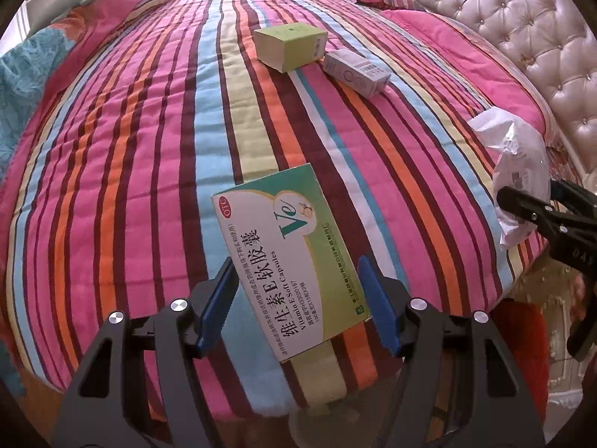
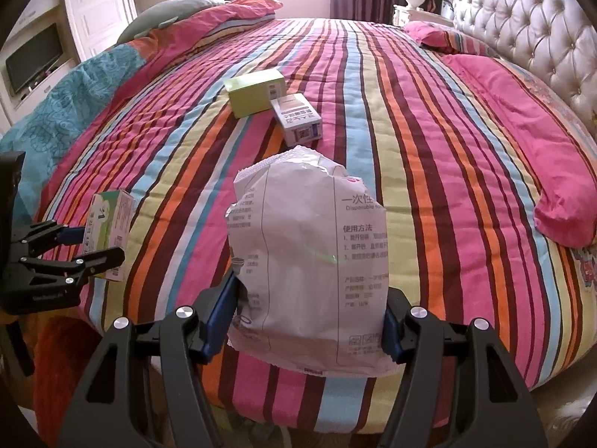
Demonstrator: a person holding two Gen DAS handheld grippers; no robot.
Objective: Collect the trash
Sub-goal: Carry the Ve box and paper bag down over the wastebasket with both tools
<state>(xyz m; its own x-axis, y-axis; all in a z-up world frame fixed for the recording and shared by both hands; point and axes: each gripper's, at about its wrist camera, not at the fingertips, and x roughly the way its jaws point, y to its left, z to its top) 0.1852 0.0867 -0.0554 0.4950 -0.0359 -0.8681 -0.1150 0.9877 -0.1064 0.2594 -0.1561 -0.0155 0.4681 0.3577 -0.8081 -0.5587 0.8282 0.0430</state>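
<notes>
My left gripper [image 1: 298, 298] is shut on a green and white Vitamin E box [image 1: 287, 257], held above the near edge of the striped bed [image 1: 149, 149]. My right gripper [image 2: 309, 313] is shut on a crumpled white printed bag [image 2: 309, 254], also above the near edge. In the right wrist view the left gripper [image 2: 93, 246] with its box [image 2: 108, 231] shows at the left. In the left wrist view the right gripper [image 1: 530, 205] and bag [image 1: 518, 171] show at the right. A lime green box [image 1: 291, 46] and a small white box [image 1: 356, 72] lie side by side on the bed, further off.
A tufted headboard [image 1: 522, 30] and pink pillows [image 2: 522, 119] run along the right. A rumpled duvet [image 2: 74, 89] lies at the far left. A nightstand with a vase [image 2: 414, 0] stands beyond the bed. A TV [image 2: 33, 59] sits at the left wall.
</notes>
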